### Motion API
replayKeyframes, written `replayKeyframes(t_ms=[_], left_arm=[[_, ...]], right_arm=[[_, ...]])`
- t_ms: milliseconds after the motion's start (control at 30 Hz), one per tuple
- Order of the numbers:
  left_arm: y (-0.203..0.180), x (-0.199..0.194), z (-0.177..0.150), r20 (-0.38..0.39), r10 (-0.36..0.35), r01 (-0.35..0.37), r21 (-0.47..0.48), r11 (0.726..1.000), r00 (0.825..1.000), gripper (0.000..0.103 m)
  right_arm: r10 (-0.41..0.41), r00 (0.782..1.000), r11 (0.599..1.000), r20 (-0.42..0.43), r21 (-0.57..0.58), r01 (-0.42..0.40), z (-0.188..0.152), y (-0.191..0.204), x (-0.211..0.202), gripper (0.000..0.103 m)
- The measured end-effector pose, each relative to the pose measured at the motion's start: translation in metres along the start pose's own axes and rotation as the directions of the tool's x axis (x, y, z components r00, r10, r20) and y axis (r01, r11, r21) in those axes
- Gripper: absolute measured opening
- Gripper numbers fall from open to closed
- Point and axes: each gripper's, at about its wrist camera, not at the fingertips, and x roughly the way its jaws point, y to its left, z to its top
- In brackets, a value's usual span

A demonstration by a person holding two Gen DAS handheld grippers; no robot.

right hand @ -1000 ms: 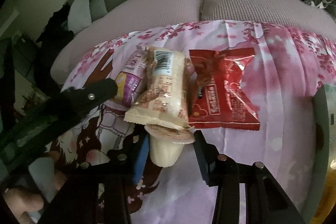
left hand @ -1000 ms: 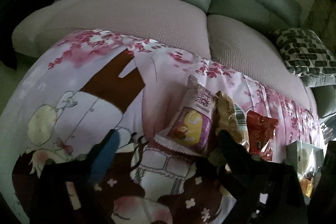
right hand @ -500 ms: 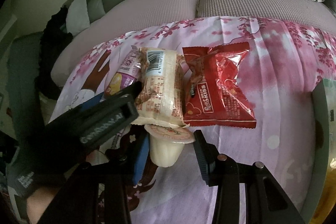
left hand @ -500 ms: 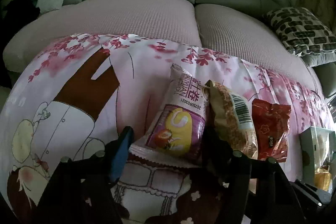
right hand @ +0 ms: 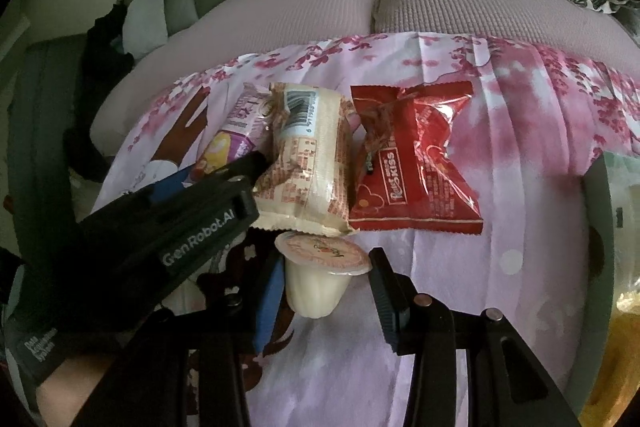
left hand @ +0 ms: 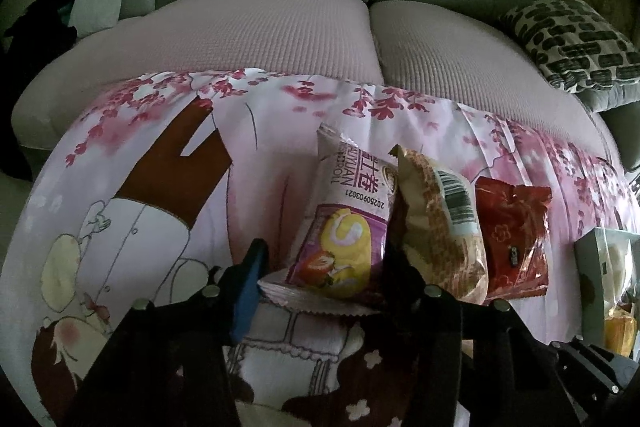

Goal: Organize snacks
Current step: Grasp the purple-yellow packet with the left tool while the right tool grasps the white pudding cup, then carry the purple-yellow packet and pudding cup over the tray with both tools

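Snacks lie in a row on a pink cherry-blossom cloth (left hand: 280, 115) spread over a sofa (left hand: 280, 31): a purple cake-roll pack (left hand: 348, 223) on the left, a beige wafer pack (left hand: 440, 223) in the middle, leaning against the purple one, and a red pack (left hand: 512, 239) on the right, touching the beige one. The left gripper (left hand: 320, 263) straddles the near end of the purple pack; its jaws have just been closing, with the pack's crimped edge between them. Its blue left pad looks to be at the pack's edge and the black right finger is tucked between the purple and beige packs, but I cannot tell whether they press yet. Seen from the right wrist, the left gripper (right hand: 224, 179) reaches in at the left, with a bare forearm (right hand: 64, 391) showing below a dark cuff. The right gripper (right hand: 324, 291) is clenched on a small pale jelly cup (right hand: 316, 283), held tipped with its foil lid facing the packs, the lid's rim just under the near edge of the beige pack (right hand: 308, 167). The red pack (right hand: 416, 167) lies flat beside it. At the far right sits a pale bin (left hand: 592, 267) with more wrapped items inside. A black-and-white patterned cushion (left hand: 576, 43) rests on the sofa's right end.
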Motion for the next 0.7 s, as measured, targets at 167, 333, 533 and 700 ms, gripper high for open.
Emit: replayKeyframes(t_ms=[167, 333, 533, 700], left_arm=[[0.005, -0.008, -0.005, -0.030, 0.000, -0.001, -0.039, 0.999, 1.000, 0.055], [0.013, -0.021, -0.016, -0.053, 0.003, -0.007, -0.079, 0.997, 0.999, 0.055], [0.018, -0.048, -0.023, -0.050, 0.004, -0.009, -0.105, 0.994, 0.999, 0.055], [0.012, -0.078, -0.028, -0.007, 0.013, -0.014, -0.097, 0.995, 1.000, 0.055]], right_arm=[[-0.007, 1.000, 1.000, -0.012, 0.014, 0.007, -0.006, -0.003, -0.009, 0.045], [-0.009, 1.000, 0.999, -0.007, 0.033, 0.009, -0.015, -0.008, -0.025, 0.045], [-0.020, 1.000, 0.997, 0.006, 0.074, 0.019, -0.034, -0.023, -0.049, 0.045], [-0.026, 0.999, 0.994, 0.023, 0.106, 0.023, -0.047, -0.035, -0.069, 0.045]])
